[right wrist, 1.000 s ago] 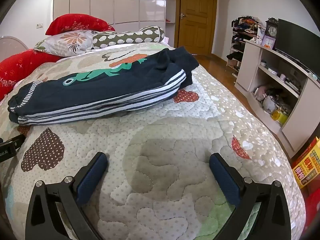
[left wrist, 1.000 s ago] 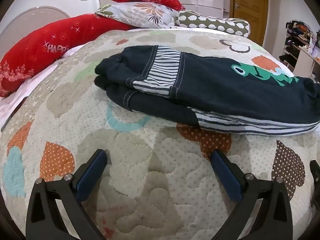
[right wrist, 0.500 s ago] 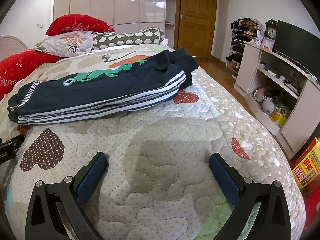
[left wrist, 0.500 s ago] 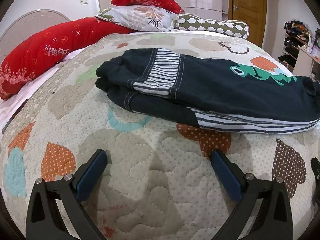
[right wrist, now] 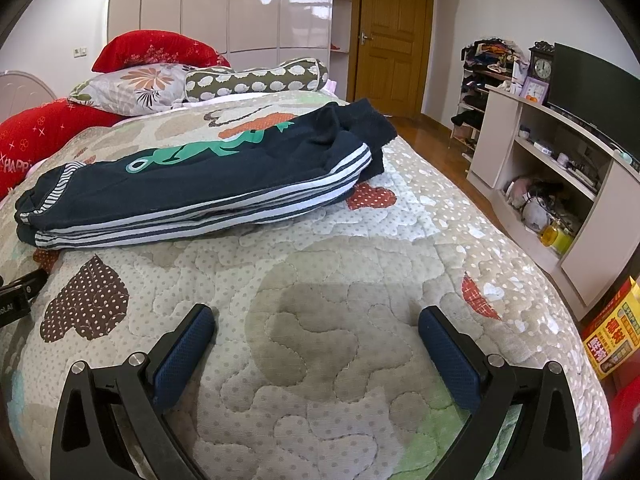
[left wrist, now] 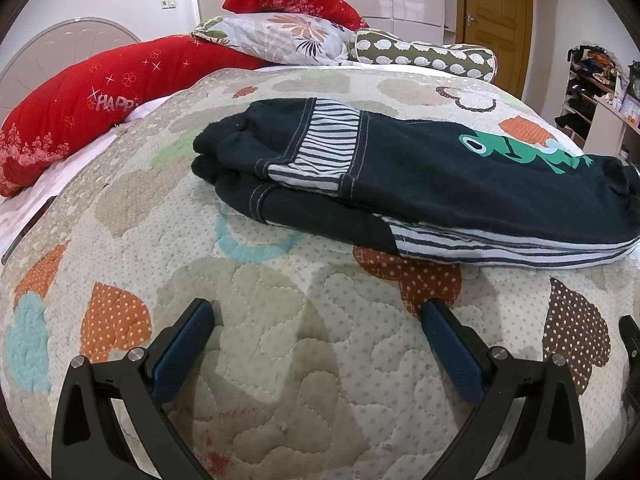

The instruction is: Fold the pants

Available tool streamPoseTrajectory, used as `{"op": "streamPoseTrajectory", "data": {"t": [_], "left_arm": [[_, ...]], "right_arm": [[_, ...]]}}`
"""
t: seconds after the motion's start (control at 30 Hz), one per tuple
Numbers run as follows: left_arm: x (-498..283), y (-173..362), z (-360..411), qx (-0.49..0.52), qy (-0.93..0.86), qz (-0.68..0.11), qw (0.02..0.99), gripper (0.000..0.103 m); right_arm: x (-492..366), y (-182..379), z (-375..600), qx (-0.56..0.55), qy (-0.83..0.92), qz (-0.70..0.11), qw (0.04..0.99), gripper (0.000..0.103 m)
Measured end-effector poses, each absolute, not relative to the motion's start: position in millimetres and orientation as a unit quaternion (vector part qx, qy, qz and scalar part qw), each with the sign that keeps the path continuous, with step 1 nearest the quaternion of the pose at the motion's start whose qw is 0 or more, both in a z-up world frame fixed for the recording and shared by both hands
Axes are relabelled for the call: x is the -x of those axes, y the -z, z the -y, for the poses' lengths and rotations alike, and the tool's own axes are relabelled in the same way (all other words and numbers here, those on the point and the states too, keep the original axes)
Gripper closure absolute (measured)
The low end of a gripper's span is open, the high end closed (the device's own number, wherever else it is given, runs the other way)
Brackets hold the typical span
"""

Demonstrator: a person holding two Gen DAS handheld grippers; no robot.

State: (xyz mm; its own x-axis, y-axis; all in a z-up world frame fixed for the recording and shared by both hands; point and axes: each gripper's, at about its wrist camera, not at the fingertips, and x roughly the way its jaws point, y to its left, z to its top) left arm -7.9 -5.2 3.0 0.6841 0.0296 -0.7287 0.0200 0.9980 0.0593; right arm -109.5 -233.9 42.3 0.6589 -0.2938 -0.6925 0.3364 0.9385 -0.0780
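Dark navy pants (left wrist: 420, 176) with white side stripes and a green frog print lie folded lengthwise on the quilted bedspread (left wrist: 280, 340). They also show in the right wrist view (right wrist: 192, 184), waistband to the left, leg ends to the right. My left gripper (left wrist: 318, 314) is open and empty, over the quilt a little short of the pants' waist end. My right gripper (right wrist: 316, 318) is open and empty, over the quilt in front of the leg half.
Red, floral and spotted pillows (left wrist: 280, 36) lie at the head of the bed. A shelf unit (right wrist: 560, 184) with a TV stands right of the bed, with a yellow box (right wrist: 612, 340) on the floor. The bed's right edge (right wrist: 552, 300) is near.
Both grippers have pulled back and risen slightly, so the pants sit a little farther away. The pants have not moved.
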Motion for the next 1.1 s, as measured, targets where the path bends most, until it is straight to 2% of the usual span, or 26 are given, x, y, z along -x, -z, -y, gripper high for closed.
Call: {"op": "streamPoseTrajectory", "data": {"t": [0.23,0.5,0.6,0.67,0.8,0.97,1.03,1.1], "left_arm": [[9,-5,5,-0.028,0.001,-0.392,0.919,0.000],[24,-7,7,-0.028,-0.010,-0.352,0.935,0.000],[21,-7,5,-0.029,-0.006,-0.365,0.931,0.000],[18,-11,2,-0.038,0.009,-0.400,0.916,0.000],[34,-43,-24,0.001,0.061,-0.409,0.910,0.001],[28,-82,-69,0.032,0.053,-0.389,0.919,0.001],[18,-89,-86,0.055,0.050,-0.391,0.917,0.002],[0,-91,-105,0.087,0.040,-0.410,0.907,0.010]], "right_arm": [[110,-42,232,-0.027,0.173,-0.374,0.911,0.000],[110,-42,230,-0.026,0.174,-0.374,0.911,0.000],[110,-42,231,-0.028,0.173,-0.375,0.910,0.000],[109,-43,234,-0.035,0.168,-0.381,0.909,0.000],[104,-49,249,-0.066,0.138,-0.409,0.899,0.000],[106,-83,293,-0.178,0.071,-0.421,0.886,0.002],[103,-93,308,-0.199,0.059,-0.418,0.884,0.008],[99,-98,317,-0.206,0.053,-0.421,0.882,0.025]]}}
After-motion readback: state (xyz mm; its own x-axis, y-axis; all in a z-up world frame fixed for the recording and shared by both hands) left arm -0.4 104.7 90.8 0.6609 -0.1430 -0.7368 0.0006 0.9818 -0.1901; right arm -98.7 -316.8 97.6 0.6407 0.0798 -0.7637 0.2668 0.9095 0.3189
